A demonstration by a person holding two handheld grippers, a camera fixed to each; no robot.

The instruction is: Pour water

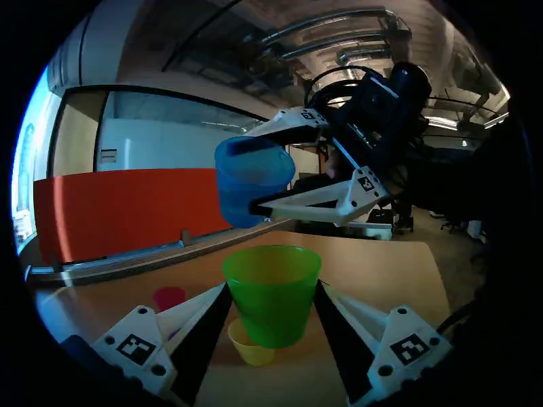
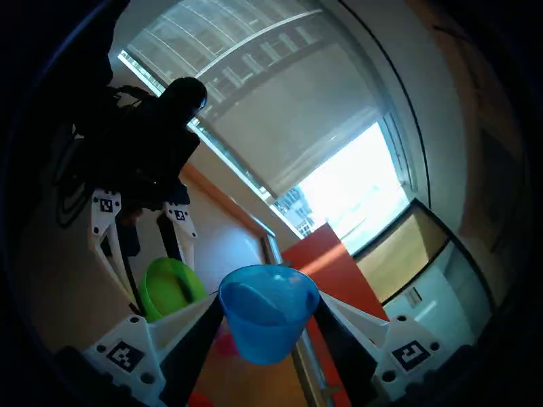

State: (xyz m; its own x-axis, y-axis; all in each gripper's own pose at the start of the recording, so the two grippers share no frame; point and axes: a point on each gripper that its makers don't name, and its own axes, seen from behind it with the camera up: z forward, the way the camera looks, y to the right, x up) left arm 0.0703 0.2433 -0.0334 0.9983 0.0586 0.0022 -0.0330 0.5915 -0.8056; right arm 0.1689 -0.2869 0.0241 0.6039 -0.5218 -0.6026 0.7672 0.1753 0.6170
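L gripper: fingers pinch the green cup on both sides of its wall, cup upright, mouth open to the top, held above the table. Inside of the green cup is not visible from this angle, so can't tell the fill. R gripper: fingers clamp the blue cup, one on each side just under the rim. In left gripper view the blue cup hangs higher than the green cup and a bit beyond it, slightly tilted, rims apart, no contact betw. the two. In right gripper view the interior of the blue cup shows a darker patch low down; can't tell whether that is water or shadow. No stream visible betw. cups. On the table, below the green cup: small yellow cup, upright, partly hidden by the green one; pink cup to its left, near the L finger, apart from it. Bkgd: orange panel along the far edge of the table; bright window in right gripper view.
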